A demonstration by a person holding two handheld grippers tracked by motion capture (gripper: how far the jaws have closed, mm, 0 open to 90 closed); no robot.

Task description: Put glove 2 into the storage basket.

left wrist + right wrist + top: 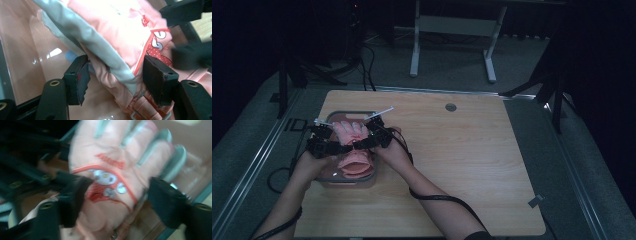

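The pink glove (pixel 352 134) lies in the clear box (pixel 371 176) near the counter's (pixel 472 165) left edge. Both tools, left tool (pixel 343 146) and right tool (pixel 361 142), straddle the glove at its middle with jaws released, pads off the fabric. The risk: the padded glove may spring up over the box's rim, or a jaw may snag its cuff on lifting away.

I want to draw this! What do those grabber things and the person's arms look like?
Each grabber is black. The left gripper has square black pads on arms with brass-coloured rivets; so has the right gripper. A thick black cable trails from each. Short white sticks poke from their tops. The forearms are bare, without sleeves.
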